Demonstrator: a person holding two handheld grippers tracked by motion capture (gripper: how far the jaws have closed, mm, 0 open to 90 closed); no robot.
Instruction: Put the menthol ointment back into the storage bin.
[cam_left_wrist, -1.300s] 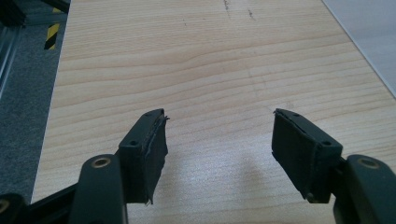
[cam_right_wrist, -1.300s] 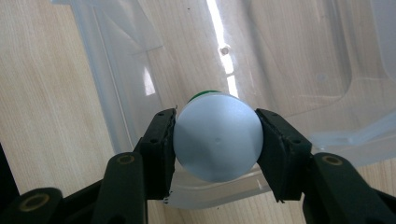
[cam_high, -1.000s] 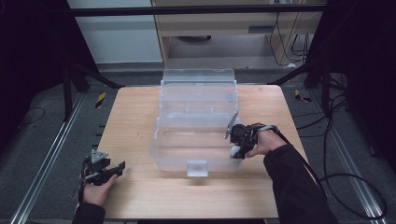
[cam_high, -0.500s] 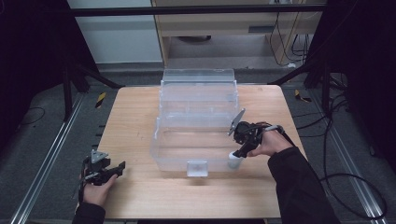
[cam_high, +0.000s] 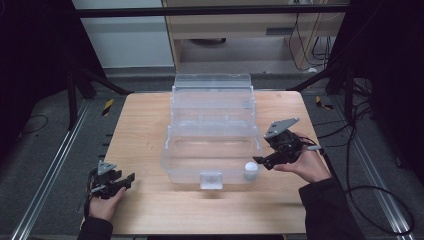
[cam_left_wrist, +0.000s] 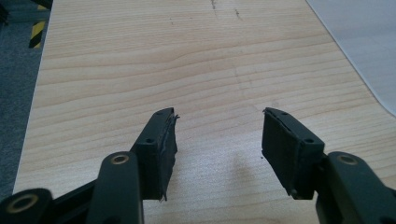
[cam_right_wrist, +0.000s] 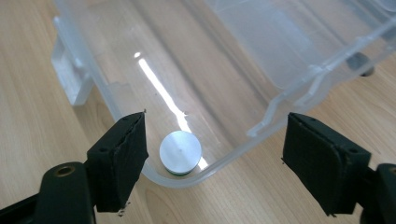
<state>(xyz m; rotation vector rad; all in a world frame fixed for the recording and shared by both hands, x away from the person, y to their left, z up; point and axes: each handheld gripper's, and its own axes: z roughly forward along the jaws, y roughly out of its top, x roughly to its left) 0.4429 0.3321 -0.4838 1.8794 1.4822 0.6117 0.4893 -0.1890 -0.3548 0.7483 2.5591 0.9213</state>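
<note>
While the right gripper (cam_high: 260, 161) hovers at the near right corner of the box (cam_high: 212, 150), its fingers (cam_right_wrist: 119, 156) are spread wide and grasp nothing. The disc (cam_right_wrist: 180, 152) lies flat on the box floor, in that same corner, just inside the curved wall. In the right gripper view it sits between the two fingers but closer to the left one, and below them, behind the clear rim. It is round, so it has no long axis; I judge that a grasp must come from above, over the wall. The right gripper is much nearer to it. The left gripper (cam_high: 127, 180) rests at the near left of the desk (cam_high: 145, 125), well apart from the box, its fingers (cam_left_wrist: 159, 149) also released and empty. I count one disc, one box with its lid open to the far side, and two grippers.
</note>
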